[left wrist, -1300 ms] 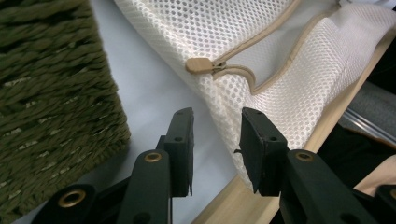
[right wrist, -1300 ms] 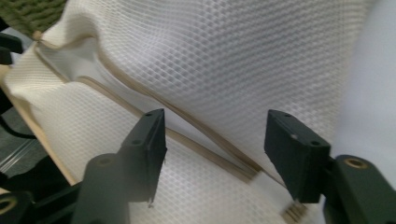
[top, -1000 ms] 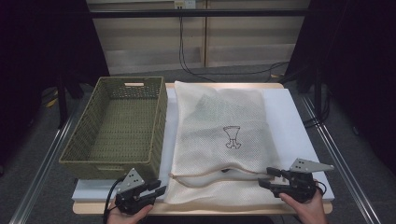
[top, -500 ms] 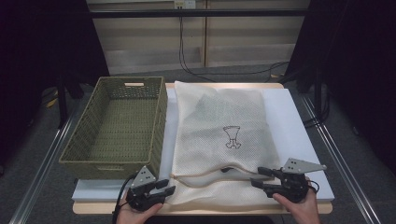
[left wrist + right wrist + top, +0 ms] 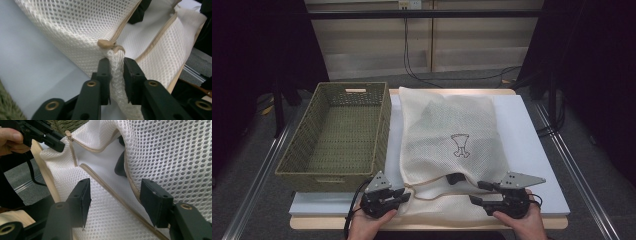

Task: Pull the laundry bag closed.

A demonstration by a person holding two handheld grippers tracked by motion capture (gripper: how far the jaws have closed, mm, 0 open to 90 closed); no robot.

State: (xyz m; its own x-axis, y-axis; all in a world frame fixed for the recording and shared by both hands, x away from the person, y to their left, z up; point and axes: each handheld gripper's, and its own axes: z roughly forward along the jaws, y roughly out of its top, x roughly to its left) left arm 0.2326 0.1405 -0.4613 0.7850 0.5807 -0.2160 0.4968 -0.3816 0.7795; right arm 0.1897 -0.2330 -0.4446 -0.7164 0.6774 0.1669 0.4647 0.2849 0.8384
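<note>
A: A cream mesh bag (image 5: 447, 145) lies flat on the white pad (image 5: 532, 150) that covers the table, its mouth toward the person at the near edge. A small dark emblem (image 5: 460, 145) is printed on its middle. Where are the hands?

B: Both are at the near edge. The left gripper (image 5: 399, 196) sits at the bag's near left corner. In the left gripper view (image 5: 116, 65) its jaws have just been closing, and they now pinch a bunched fold of mesh just below the tan zipper end (image 5: 107, 44).

A: And the right one?

B: The right gripper (image 5: 476, 193) is at the near right of the bag's mouth, its jaws spread wide. In the right gripper view (image 5: 115, 195) one jaw lies on the lower layer of mesh and the other stands beside the raised upper layer, with the tan edging (image 5: 112, 192) running between them. Neither pad presses on the cloth.

A: Is the mouth open?

B: Yes, it gapes. White lining shows inside, and a dark object (image 5: 455, 177) lies just within; what it is cannot be told.

A: What else is on the table?

B: A green woven basket (image 5: 307, 150) stands to the left of the bag, just beside it. Black cables (image 5: 407, 55) hang against the pale panels behind the table.
</note>
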